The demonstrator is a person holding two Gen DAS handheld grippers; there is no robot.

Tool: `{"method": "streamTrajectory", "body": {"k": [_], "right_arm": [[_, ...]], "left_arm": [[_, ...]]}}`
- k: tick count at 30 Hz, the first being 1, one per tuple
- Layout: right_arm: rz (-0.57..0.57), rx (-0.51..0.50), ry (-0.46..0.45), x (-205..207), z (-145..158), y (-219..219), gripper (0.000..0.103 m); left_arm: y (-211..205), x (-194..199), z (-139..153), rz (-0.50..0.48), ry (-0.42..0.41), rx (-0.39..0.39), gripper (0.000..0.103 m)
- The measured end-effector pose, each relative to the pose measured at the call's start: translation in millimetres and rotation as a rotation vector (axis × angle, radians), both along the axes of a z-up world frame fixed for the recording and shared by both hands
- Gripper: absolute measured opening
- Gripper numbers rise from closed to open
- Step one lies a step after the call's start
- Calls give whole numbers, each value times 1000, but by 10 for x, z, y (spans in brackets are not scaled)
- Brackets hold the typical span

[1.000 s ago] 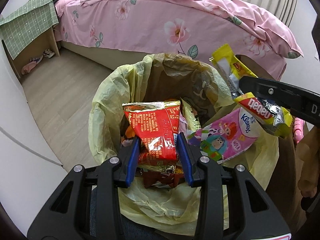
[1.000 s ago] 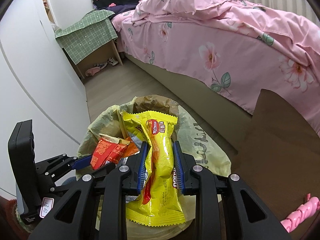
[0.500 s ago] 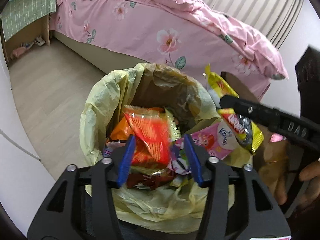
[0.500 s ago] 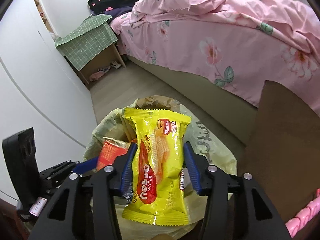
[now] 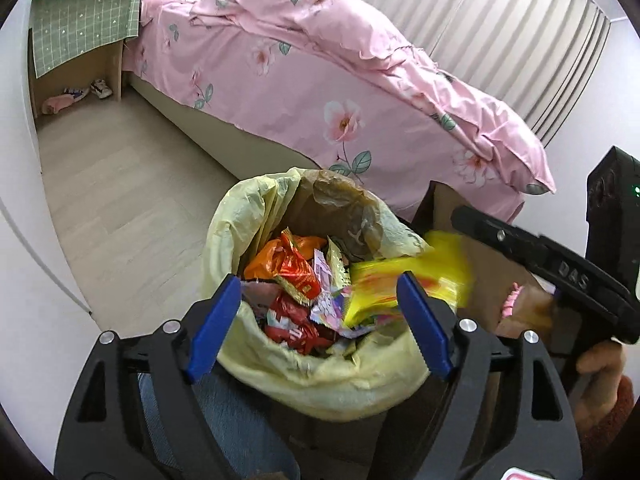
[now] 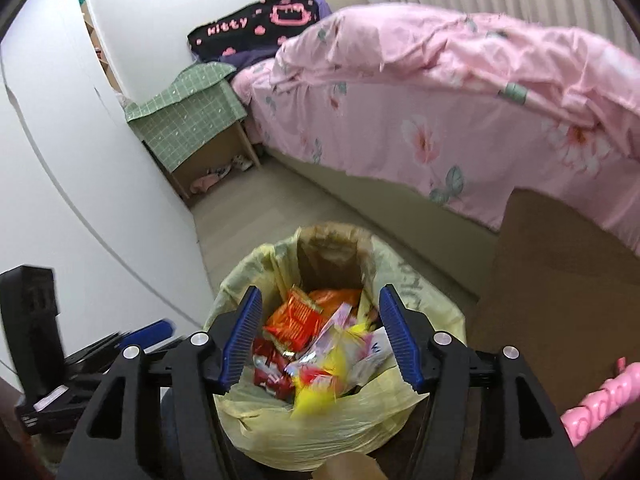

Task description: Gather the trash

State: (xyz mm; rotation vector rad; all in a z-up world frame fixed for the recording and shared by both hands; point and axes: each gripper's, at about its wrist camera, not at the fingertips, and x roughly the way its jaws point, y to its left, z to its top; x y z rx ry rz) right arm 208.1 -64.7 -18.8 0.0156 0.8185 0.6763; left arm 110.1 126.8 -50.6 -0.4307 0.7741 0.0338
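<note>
Left wrist view: left gripper hangs over the yellow-lined bin, jaws just been opening, now spread wide w/ nothing between the pads. The red wrapper lies in the bin w/ other packets. The yellow wafer pack is a blur at the bin's right rim, partly over the liner edge, below the right gripper coming in from the right.

Right wrist view: right gripper's jaws also just been opening, released, nothing pinched. The yellow pack shows smeared low in the bin near the front lip, on top of the pile.

Risk: bin looks nearly full, so the yellow pack may slide off the heap or catch the slack liner and tip out onto the floor. Also the two tools sit close together; pulling away carelessly could snag the liner and drag it off the rim.
</note>
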Motion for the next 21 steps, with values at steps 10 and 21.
{"method": "streamTrajectory", "body": {"k": [10, 21], "right_arm": [[-197, -165, -247, -1219, 587, -614, 57], [-394, -183, -149, -2366, 513, -1127, 57]], "left_arm": [[-542, -468, 479, -145, -100, 129, 77], [-1070, -1123, 757, -257, -115, 298, 77]]}}
